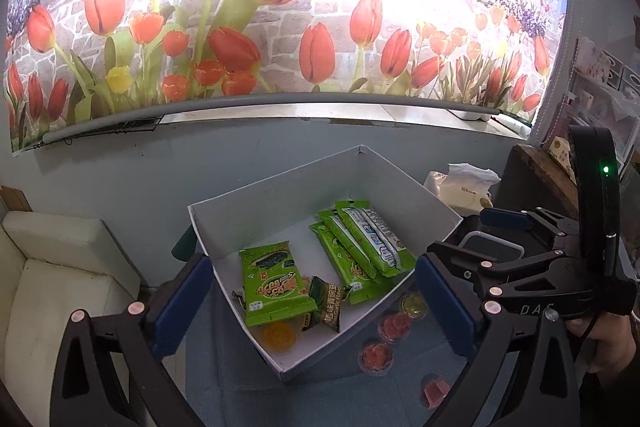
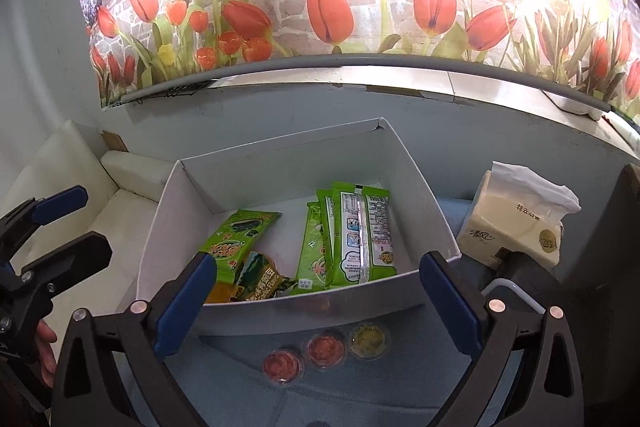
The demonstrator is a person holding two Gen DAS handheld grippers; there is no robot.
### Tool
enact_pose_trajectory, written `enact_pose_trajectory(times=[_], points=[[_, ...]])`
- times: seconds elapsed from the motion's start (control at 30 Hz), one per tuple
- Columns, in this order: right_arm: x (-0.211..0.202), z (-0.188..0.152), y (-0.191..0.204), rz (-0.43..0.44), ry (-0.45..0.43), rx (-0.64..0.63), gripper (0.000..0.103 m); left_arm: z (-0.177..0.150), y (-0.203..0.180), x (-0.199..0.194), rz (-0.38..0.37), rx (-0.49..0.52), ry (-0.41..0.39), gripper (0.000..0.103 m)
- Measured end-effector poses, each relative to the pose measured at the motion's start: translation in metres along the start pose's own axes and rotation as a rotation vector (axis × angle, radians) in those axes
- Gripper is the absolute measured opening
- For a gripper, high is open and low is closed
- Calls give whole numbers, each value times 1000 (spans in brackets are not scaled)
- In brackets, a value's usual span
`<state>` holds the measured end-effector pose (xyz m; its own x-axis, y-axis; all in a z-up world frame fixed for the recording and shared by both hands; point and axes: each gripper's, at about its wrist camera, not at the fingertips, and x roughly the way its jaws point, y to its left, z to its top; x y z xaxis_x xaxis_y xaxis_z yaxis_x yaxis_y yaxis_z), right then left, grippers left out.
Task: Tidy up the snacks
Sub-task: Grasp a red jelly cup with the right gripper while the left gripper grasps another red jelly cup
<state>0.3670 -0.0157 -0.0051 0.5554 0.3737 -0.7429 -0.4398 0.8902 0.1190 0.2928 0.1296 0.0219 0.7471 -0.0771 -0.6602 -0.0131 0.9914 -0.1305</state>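
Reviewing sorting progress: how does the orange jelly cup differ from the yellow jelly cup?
The orange jelly cup lies inside the white box, at its near corner, touching the green seaweed packet. The yellow jelly cup sits outside the box on the blue tabletop, next to a red jelly cup. Their fillings differ: orange versus pale yellow. Both are small, round, clear cups, and neither is held.

Backlit tulip blind (image 1: 280, 7) glares white; fisheye edges bend
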Motion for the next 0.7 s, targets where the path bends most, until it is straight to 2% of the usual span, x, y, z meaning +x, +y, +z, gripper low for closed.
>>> enact_pose_trajectory(times=[0.17,0.27,0.4,0.5,0.7], points=[[-31,-32,7,-5,-33,-7,103,-22,-16,-34,-23,5,-30,103],[-47,-58,8,21,-33,-1,103,-42,-26,-51,-42,11,-38,103],[-62,-99,6,39,-18,-12,103,-78,-43,-70,13,53,-55,103],[-70,-134,5,8,-5,-40,103,-108,-51,-78,-24,31,-34,103],[-60,-183,-4,-29,41,-22,103,-167,-61,-93,-15,-45,-13,103]])
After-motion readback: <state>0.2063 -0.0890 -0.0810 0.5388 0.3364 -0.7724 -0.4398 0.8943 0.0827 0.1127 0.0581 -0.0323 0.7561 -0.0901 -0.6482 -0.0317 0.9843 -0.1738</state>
